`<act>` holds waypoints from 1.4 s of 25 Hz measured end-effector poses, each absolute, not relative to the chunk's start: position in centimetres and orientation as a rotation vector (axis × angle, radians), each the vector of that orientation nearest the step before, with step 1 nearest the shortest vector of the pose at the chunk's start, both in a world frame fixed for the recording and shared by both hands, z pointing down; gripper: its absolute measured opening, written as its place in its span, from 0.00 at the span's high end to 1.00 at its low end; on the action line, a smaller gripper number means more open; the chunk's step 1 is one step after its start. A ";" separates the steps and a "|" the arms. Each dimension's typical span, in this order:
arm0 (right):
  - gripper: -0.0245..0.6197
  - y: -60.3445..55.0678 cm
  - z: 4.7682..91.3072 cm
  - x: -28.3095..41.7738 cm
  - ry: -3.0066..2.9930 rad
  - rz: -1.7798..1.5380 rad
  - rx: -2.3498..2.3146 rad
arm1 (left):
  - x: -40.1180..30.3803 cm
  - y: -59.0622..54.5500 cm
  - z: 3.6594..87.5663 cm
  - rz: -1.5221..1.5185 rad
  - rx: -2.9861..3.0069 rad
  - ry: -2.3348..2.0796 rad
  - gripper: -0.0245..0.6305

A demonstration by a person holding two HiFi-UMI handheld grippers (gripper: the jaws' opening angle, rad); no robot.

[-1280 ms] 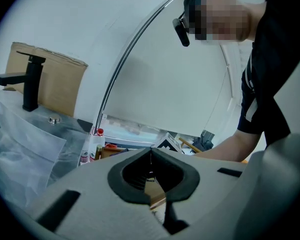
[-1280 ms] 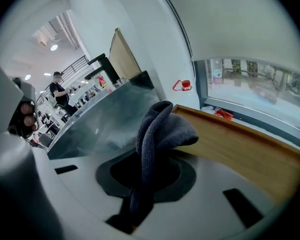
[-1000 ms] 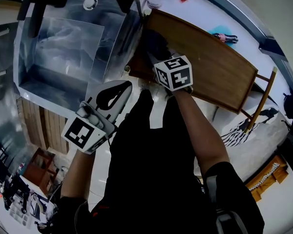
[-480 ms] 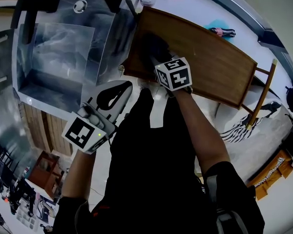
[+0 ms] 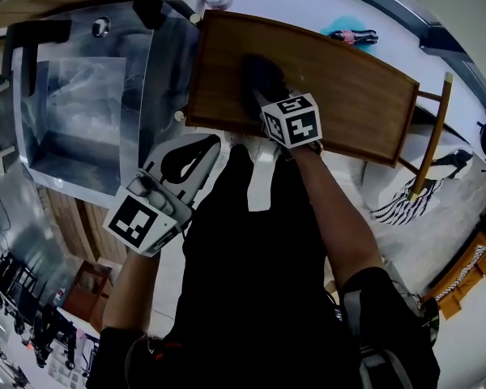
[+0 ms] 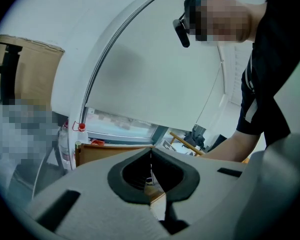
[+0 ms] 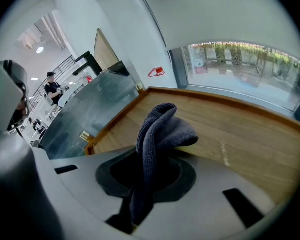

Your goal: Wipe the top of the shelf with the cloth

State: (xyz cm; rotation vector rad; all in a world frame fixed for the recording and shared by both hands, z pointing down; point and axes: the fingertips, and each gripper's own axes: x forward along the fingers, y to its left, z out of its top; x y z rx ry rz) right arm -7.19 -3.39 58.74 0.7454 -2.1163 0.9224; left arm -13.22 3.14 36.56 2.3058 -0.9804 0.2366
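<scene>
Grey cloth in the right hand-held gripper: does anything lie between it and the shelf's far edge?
Nothing: in the right gripper view the brown wooden shelf top is bare from the dark grey knitted cloth to its raised far rim.

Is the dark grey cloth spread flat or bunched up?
Bunched. The dark grey cloth stands in a folded hump, pinched in the right gripper over the wooden shelf top.

The right gripper (image 5: 269,104) hides the near end of the cloth (image 5: 257,73) on the shelf (image 5: 348,108).
</scene>
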 end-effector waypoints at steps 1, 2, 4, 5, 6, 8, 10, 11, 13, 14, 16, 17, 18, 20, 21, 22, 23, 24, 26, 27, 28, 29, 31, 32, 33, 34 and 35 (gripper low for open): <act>0.87 -3.5 58.8 -6.5 -2.113 0.927 0.756 | -12.7 3.0 36.6 0.240 2.310 -0.971 0.93; 0.87 -3.5 58.8 -5.9 -2.109 0.932 0.768 | -12.2 3.0 36.6 0.243 2.315 -0.960 0.93; 0.87 -3.6 58.9 -4.5 -2.101 0.941 0.792 | -11.1 2.8 36.6 0.251 2.324 -0.938 0.93; 0.87 -3.6 58.9 -3.8 -2.097 0.945 0.804 | -10.6 2.8 36.7 0.255 2.328 -0.927 0.93; 0.87 -3.7 59.0 -3.1 -2.094 0.948 0.815 | -10.1 2.7 36.7 0.258 2.332 -0.918 0.93; 0.87 -3.8 59.0 -1.6 -2.087 0.955 0.837 | -9.0 2.6 36.7 0.263 2.339 -0.902 0.93; 0.87 -3.8 59.1 -0.2 -2.079 0.962 0.856 | -7.8 2.5 36.7 0.269 2.347 -0.886 0.93; 0.87 -3.8 59.1 0.5 -2.075 0.966 0.865 | -7.3 2.4 36.7 0.273 2.350 -0.878 0.93; 0.87 -3.9 59.2 1.9 -2.069 0.973 0.882 | -6.2 2.3 36.6 0.277 2.356 -0.863 0.93; 0.87 -3.9 59.2 2.5 -2.066 0.975 0.889 | -5.7 2.2 36.6 0.280 2.358 -0.857 0.93; 0.87 -4.0 59.1 3.8 -2.061 0.980 0.904 | -4.6 2.0 36.5 0.286 2.363 -0.843 0.93; 0.87 -4.0 59.1 4.5 -2.059 0.982 0.912 | -4.1 2.0 36.5 0.289 2.367 -0.835 0.93; 0.87 -4.0 59.1 5.1 -2.056 0.984 0.920 | -3.5 1.9 36.5 0.292 2.371 -0.827 0.93; 0.87 -3.9 59.1 6.5 -2.050 0.990 0.937 | -2.3 1.9 36.5 0.298 2.378 -0.810 0.93; 0.87 -3.9 59.1 7.2 -2.046 0.993 0.945 | -1.7 1.8 36.5 0.301 2.381 -0.801 0.93; 0.87 -3.8 59.1 8.0 -2.042 0.996 0.955 | -1.1 1.8 36.4 0.304 2.385 -0.792 0.93; 0.87 -3.8 59.1 8.7 -2.038 0.999 0.964 | -0.6 1.8 36.4 0.306 2.390 -0.783 0.93; 0.87 -3.8 59.2 9.4 -2.033 1.003 0.973 | 0.0 1.8 36.4 0.309 2.393 -0.774 0.93; 0.87 -3.7 59.2 10.9 -2.025 1.009 0.992 | 1.1 1.7 36.4 0.313 2.399 -0.759 0.93; 0.87 -3.6 59.1 11.6 -2.021 1.011 1.001 | 1.7 1.7 36.4 0.316 2.402 -0.751 0.93; 0.87 -3.6 59.1 12.3 -2.017 1.013 1.010 | 2.2 1.6 36.4 0.318 2.405 -0.742 0.93; 0.87 -3.6 59.1 13.0 -2.013 1.015 1.020 | 2.7 1.6 36.4 0.321 2.408 -0.734 0.93; 0.87 -3.5 59.1 14.5 -2.003 1.017 1.040 | 3.8 1.6 36.4 0.324 2.414 -0.718 0.93; 0.87 -3.5 59.1 15.2 -1.997 1.017 1.049 | 4.4 1.6 36.3 0.326 2.417 -0.711 0.93; 0.87 -3.4 59.1 15.9 -1.991 1.016 1.058 | 4.9 1.6 36.3 0.328 2.420 -0.704 0.93; 0.87 -3.4 59.1 16.6 -1.986 1.015 1.066 | 5.3 1.6 36.3 0.330 2.422 -0.698 0.93; 0.87 -3.3 59.1 17.3 -1.981 1.014 1.073 | 5.8 1.6 36.3 0.333 2.423 -0.693 0.93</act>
